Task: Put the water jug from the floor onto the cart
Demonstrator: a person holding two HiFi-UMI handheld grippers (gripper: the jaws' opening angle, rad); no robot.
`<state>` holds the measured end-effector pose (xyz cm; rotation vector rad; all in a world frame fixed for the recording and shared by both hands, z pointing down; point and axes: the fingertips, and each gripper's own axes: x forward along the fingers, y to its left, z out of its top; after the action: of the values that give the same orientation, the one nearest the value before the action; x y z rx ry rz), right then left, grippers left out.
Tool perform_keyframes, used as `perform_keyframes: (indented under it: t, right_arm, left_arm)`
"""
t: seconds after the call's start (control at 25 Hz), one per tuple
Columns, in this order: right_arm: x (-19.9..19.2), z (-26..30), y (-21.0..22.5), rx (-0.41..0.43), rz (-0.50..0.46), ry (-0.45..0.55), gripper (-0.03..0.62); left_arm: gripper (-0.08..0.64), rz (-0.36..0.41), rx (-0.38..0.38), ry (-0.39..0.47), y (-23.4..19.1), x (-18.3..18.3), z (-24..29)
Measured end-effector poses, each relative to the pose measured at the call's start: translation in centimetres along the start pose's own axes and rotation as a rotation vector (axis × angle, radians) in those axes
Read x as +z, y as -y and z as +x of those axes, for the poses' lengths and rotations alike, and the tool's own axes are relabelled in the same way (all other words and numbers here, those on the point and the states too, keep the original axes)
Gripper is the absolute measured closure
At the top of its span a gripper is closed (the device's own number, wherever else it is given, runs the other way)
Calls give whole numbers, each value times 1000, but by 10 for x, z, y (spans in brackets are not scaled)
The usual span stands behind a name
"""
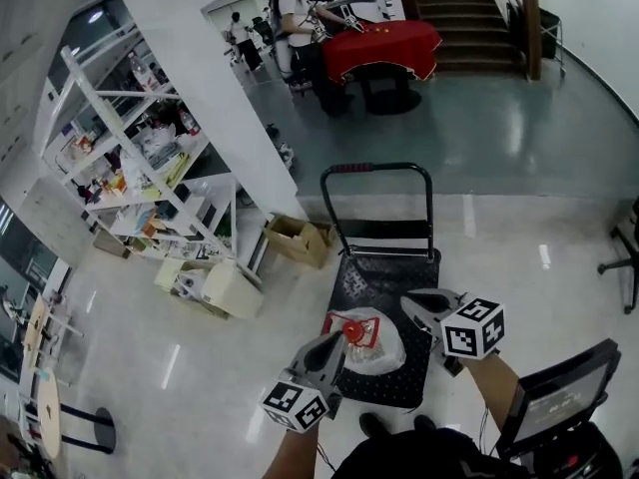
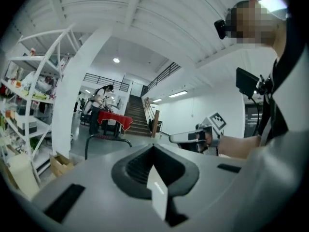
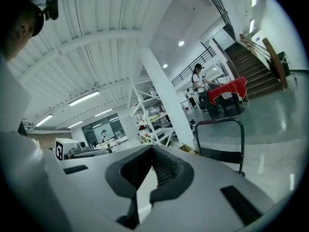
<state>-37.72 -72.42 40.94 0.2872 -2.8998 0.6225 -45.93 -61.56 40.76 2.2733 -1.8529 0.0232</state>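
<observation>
A clear water jug [image 1: 385, 349] with a red cap sits on the black deck of the cart [image 1: 386, 272], in front of the cart's upright handle [image 1: 374, 169]. Both grippers hang in the air above the jug, apart from it, and hold nothing. My left gripper [image 1: 337, 340] is over the jug's left side with its jaws shut. My right gripper [image 1: 407, 303] is over the jug's right side, also shut. In the left gripper view the closed tips [image 2: 153, 147] point toward the stairs, with the right gripper [image 2: 175, 137] beside them. The right gripper view shows its closed tips [image 3: 153, 148] and the cart handle [image 3: 219, 123].
White shelving [image 1: 140, 168] full of goods and a white pillar [image 1: 210, 88] stand at the left, with a cardboard box [image 1: 297, 239] at the pillar's foot. A person stands at a red-draped table [image 1: 384, 46] beyond the cart. Stairs [image 1: 469, 18] rise behind. An office chair [image 1: 624, 257] is at the right.
</observation>
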Motion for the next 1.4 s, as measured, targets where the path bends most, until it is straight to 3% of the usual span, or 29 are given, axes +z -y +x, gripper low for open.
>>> perform_keyframes:
  t: [0.12,0.24,0.32,0.48,0.68,0.88,1.08,1.24,1.4]
  right_arm:
    - [-4,-33,2,-44,-48,-10,591]
    - [-9,-57,7,-50,40,24,591]
    - [-10,-70,6,-64,89,50,591]
    - [-5,-109,-10,-148,21,101,591]
    - [-19,-163,-63,-243,-56,144,591]
    - [-69,-212,-114,-342,-73,123,591]
    - [-116,-258,-174,-460,-146,36,591]
    - [-129,-311,-229,-482,-141,53,591]
    - [-152,-377,-264,-493,-108,100,591]
  left_arm:
    - [560,29,-12,-14,29,-3,1]
    - [560,-61,-9,-17,46,-5,1]
    - [560,-72,-25,-20,58,-1,-3]
    - [560,-30,-95,3,91,12,-14]
    - [560,2,-172,26,140,3,-58]
    - [560,70,-198,33,177,-33,-110]
    - [560,2,-298,64,229,-48,-165]
    - [560,-13,-374,47,287,-50,-206]
    - [560,41,-407,54,351,-48,-245]
